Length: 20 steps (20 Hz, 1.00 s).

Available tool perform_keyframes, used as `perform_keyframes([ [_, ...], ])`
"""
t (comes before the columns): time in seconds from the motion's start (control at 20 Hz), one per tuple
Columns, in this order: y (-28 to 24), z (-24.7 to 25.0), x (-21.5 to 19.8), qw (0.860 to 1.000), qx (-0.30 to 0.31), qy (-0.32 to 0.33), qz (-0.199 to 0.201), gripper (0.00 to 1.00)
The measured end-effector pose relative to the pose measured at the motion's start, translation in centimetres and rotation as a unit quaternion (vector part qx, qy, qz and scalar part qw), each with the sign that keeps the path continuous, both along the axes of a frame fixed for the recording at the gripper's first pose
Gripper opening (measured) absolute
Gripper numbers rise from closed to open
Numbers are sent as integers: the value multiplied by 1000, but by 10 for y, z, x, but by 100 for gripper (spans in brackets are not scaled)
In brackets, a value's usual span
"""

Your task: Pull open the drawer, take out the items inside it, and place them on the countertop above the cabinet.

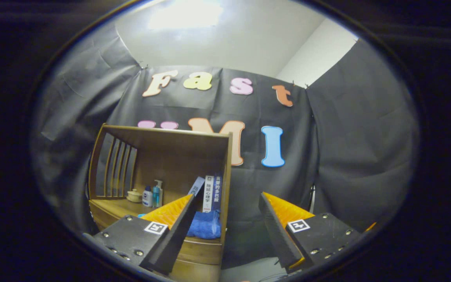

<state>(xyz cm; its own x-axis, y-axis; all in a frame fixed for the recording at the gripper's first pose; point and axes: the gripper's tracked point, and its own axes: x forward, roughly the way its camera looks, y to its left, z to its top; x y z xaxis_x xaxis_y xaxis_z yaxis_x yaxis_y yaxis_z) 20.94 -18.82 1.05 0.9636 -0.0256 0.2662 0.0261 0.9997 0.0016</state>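
Two bottles [152, 196], a small lidded pot [134, 195] and upright books [211, 193] stand near a folded blue cloth [205, 225].

pretty dim overall, the one real light is a blown-out glare patch on the ceiling [186, 13] up top. black cloth soaks up most of it. cabinet [163, 172] interior sits in soft shadow, the bottles look a bit mushy. heavy fisheye bending toward the edges, tongs [225, 223] spread wide and reasonably sharp

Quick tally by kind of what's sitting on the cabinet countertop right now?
Bottles: 2 (white, blue pump)
Books: 3
Small lidded pot: 1
Blue cloth: 1
Total: 7
The hand-held gripper is open, holding nothing.
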Motion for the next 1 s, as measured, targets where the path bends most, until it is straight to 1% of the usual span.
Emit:
perform_keyframes([
  [0.2, -11, -33, -13, 999, 25, 25, 28, 96],
  [0.4, -13, -85, -30, 994, 57, 72, 62, 96],
  [0.6, -21, -135, -42, 986, 86, 121, 71, 96],
  [0.7, -23, -155, -48, 983, 89, 141, 76, 96],
  [0.8, -27, -167, -54, 982, 80, 154, 75, 96],
  [1.0, -27, -176, -64, 980, 77, 165, 81, 96],
])
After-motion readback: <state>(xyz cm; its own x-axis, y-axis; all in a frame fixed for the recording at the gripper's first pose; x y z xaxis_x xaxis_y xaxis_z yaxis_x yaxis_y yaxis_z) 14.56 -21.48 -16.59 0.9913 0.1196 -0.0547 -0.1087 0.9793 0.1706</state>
